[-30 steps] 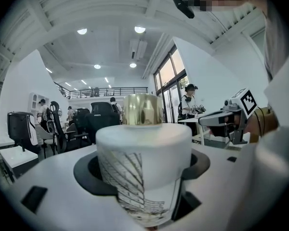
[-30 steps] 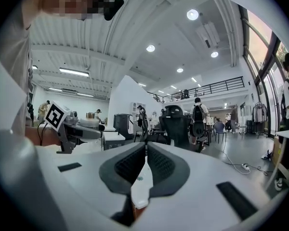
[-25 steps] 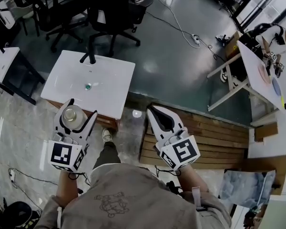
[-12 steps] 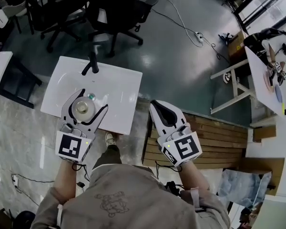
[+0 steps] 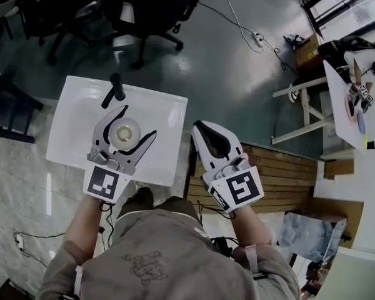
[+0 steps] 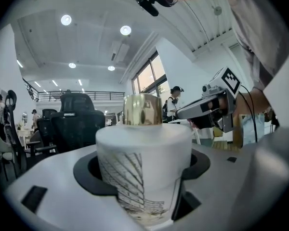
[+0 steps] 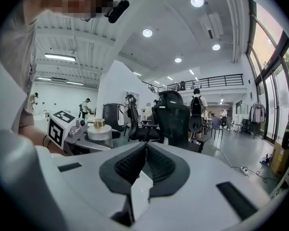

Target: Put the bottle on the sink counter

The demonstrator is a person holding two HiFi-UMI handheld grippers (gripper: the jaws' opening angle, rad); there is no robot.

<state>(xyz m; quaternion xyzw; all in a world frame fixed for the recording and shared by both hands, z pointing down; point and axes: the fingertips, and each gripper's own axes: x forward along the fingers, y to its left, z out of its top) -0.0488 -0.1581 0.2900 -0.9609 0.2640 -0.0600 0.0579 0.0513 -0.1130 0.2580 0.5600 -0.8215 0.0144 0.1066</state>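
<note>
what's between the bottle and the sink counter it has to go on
Nothing visible does. The left gripper holds the bottle over the white sink counter, whose top looks bare around it. The black faucet stands at the far edge, beyond the bottle, likely clear of its way down.

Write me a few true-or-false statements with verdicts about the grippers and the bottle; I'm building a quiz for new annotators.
1. The left gripper is shut on the bottle. True.
2. The right gripper holds a cup. False: its jaws are together, with nothing between them.
3. The bottle's cap is gold. True.
4. The right gripper is above the sink. False: in the head view it lies right of the sink, over wooden boards.
</note>
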